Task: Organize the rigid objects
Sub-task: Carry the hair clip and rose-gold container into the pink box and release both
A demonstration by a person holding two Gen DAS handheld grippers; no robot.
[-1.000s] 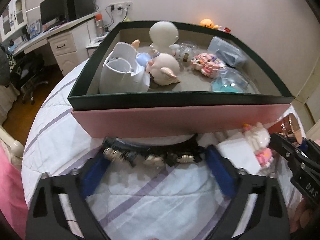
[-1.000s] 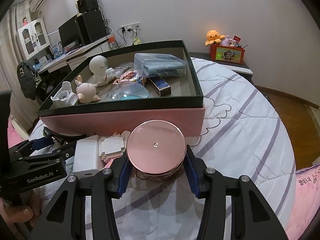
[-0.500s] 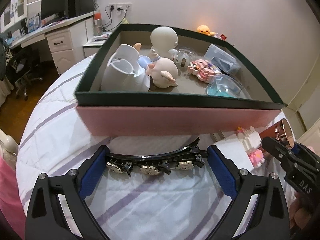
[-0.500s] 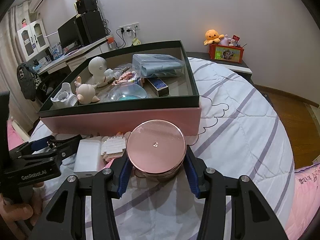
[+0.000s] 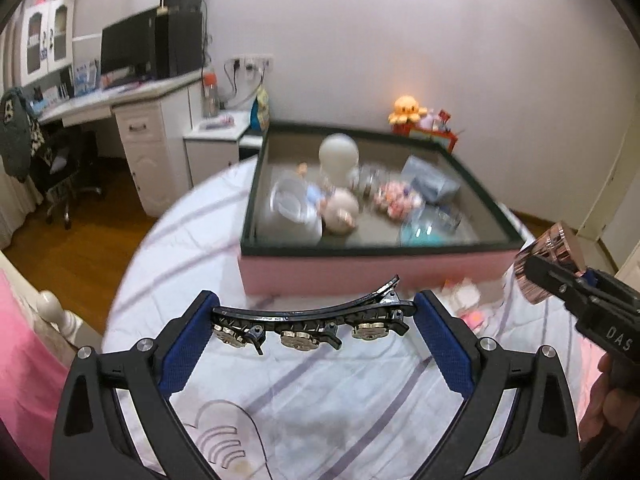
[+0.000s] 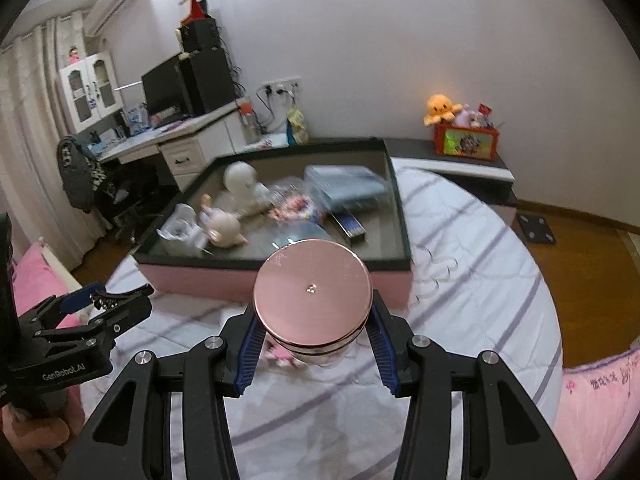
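Observation:
My left gripper [image 5: 316, 328] is shut on a long black hair clip [image 5: 312, 318] with metal flower studs, held crosswise above the striped bedspread. My right gripper [image 6: 314, 330] is shut on a round jar with a rose-gold lid [image 6: 314, 290], lifted off the bed. Ahead of both stands the pink box with a dark green rim [image 5: 376, 246] [image 6: 272, 260]. Inside it lie a white round-headed figure [image 5: 338, 156], a pig figure [image 5: 342, 214], a white cup [image 5: 292, 212], clear domes and a plastic case. The jar [image 5: 548, 256] also shows at the right of the left wrist view.
A small pink-and-white block toy [image 5: 466, 300] lies on the bed [image 6: 460, 264] in front of the box. A desk with a monitor [image 6: 168, 88] and a chair stands to the left. A dark bedside unit carries a red box [image 6: 466, 140] and an orange plush.
Both grippers have risen off the bed with their objects. The hair clip and the jar now hang above the bedspread, and the box looks farther away and lower in both views.

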